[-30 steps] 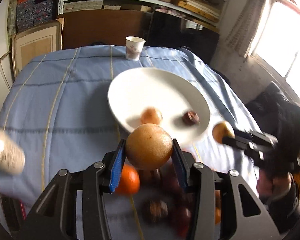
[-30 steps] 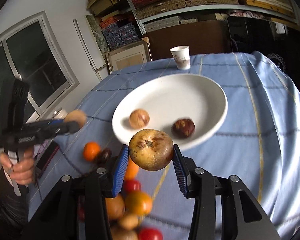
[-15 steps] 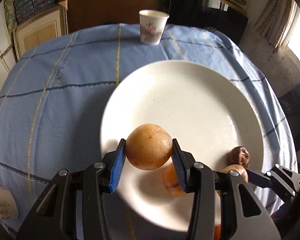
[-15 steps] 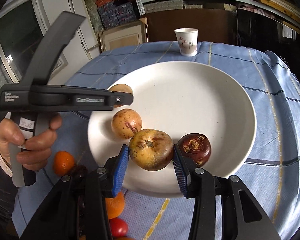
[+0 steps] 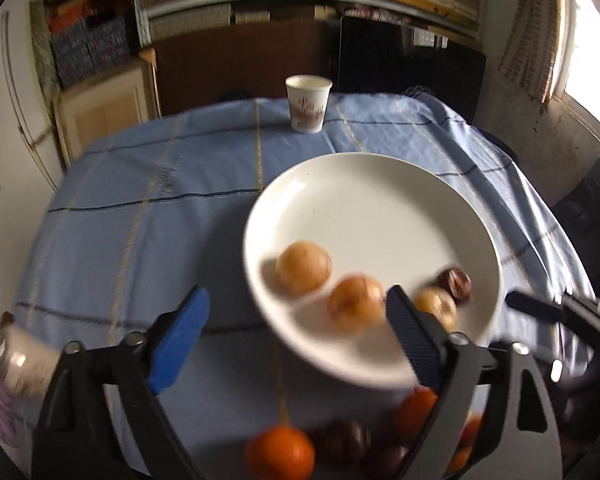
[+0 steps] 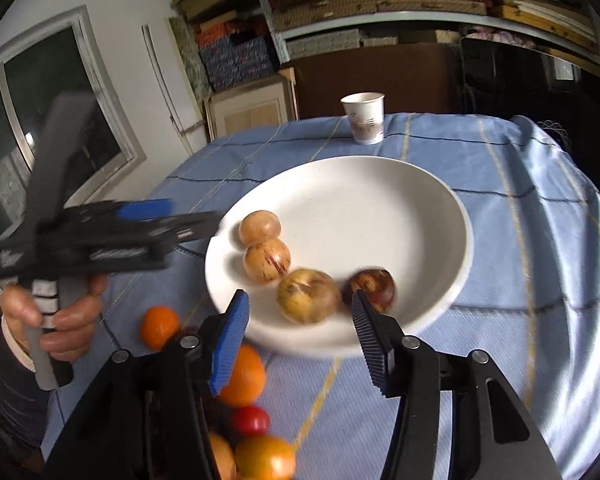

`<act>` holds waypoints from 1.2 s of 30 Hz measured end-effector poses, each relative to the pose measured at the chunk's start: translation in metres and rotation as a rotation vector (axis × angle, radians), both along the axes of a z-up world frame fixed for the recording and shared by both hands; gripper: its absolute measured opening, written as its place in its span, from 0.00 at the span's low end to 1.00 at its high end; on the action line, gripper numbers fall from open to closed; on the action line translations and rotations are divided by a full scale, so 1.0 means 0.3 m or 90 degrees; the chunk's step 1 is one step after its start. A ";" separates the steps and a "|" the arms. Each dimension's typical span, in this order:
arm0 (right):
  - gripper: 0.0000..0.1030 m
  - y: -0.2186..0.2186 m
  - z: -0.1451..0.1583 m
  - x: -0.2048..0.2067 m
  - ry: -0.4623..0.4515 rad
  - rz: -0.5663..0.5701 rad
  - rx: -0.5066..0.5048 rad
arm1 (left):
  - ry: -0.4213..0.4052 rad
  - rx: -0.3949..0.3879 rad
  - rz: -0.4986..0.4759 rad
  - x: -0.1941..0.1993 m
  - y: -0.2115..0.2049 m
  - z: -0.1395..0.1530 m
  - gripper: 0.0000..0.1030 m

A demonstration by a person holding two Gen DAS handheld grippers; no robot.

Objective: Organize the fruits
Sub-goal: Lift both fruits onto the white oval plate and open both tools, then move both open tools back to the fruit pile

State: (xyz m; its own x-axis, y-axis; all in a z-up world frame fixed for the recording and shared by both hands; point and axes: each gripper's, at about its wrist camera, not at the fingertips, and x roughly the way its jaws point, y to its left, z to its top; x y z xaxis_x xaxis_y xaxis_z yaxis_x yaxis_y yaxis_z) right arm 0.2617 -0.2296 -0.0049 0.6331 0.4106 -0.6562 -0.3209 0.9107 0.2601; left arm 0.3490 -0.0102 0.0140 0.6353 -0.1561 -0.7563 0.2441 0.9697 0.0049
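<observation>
White ceramic at mid-table: found the plate point(image 6: 460, 216) carrying 4 fruits, up from 2 a second earlier. Had just spread the jaws of the left hand-held gripper point(image 5: 298, 296) wide, with nothing between them, and left its tan fruit point(image 5: 303, 267) lying on the plate's near-left part. Had just been opening the right hand-held gripper point(image 6: 299, 300) too, pads apart and clear of the russet fruit point(image 6: 308, 301), set down beside the dark brown fruit point(image 6: 370, 286) near the front rim. Judged 2 placements done and more to fetch: saw oranges point(image 6: 242, 374) and a red fruit point(image 6: 251, 420) loose on the blue cloth point(image 6: 520, 240) below the grippers. Noted bare plate across the far half for later drops, but crowding along the near rim; judged a roll-off there possible. Noted a paper cup point(image 6: 364, 118) well apart near the far table edge.
</observation>
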 end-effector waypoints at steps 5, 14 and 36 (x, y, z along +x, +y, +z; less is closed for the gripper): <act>0.53 -0.104 -0.066 -0.151 0.023 -0.020 0.043 | -0.039 -0.009 -0.007 -0.273 0.066 -0.012 0.93; 0.53 -0.160 -0.162 -0.303 0.068 -0.018 0.069 | 0.005 -0.035 -0.020 -0.562 0.144 -0.156 0.94; 0.53 -0.095 -0.159 -0.380 0.078 -0.001 -0.052 | 0.026 -0.053 -0.057 -0.632 0.131 -0.219 0.95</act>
